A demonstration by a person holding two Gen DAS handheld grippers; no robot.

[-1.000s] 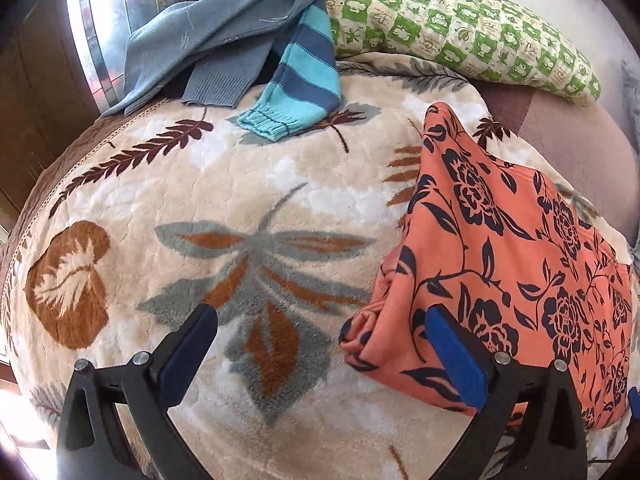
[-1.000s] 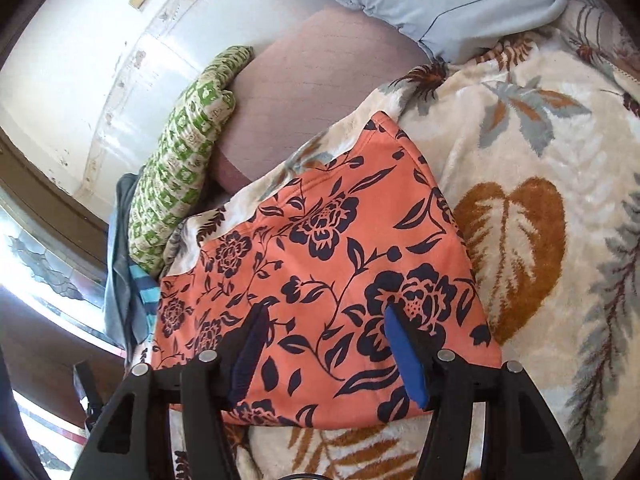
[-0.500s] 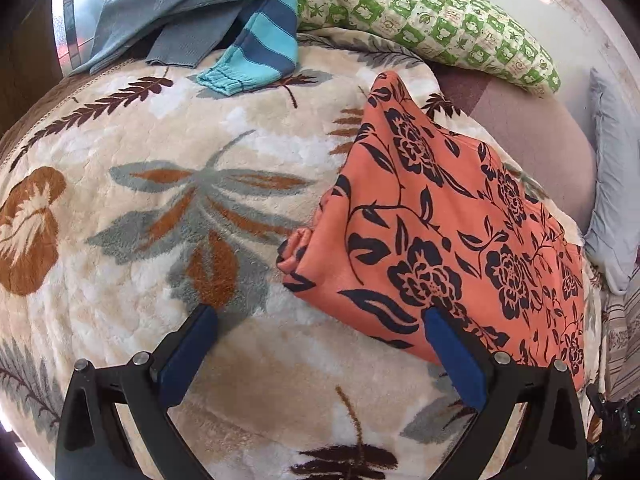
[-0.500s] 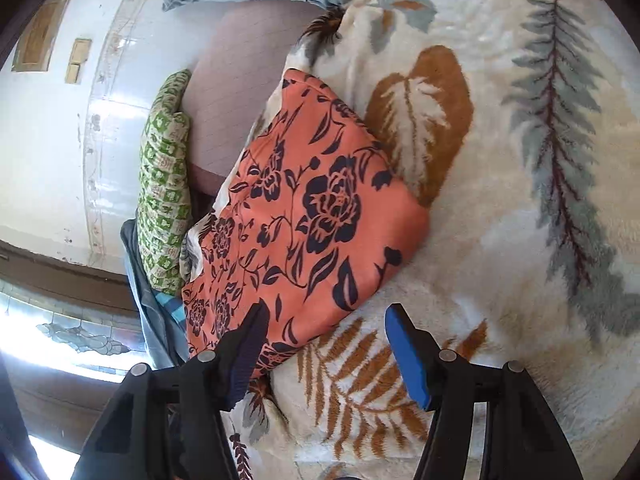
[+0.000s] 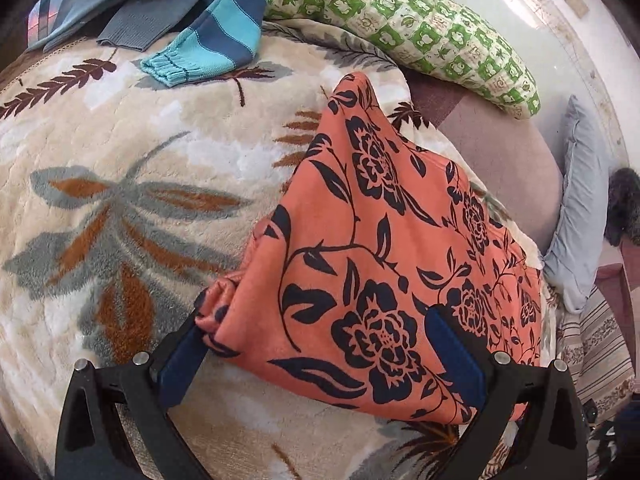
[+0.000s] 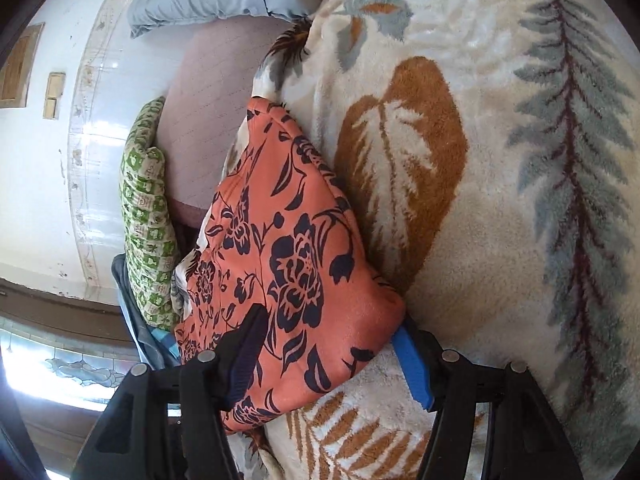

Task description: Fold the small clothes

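Plush leaf-print blanket w/ folded floral orange garment; both claws released, straddling it.

Your leaf-print blanket carries orange floral garment between both grippers' jaws; striped sleeve, green pillow lie beyond.

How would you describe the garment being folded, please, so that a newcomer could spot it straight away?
Start from the plush cream blanket patterned with brown and grey leaves. On it, near the green checked pillow, lies the folded garment, with each gripper's jaws straddling one of its near corners. It alone is salmon-orange with dark navy flowers and vines, while the clothes heaped by the pillow are blue and grey.
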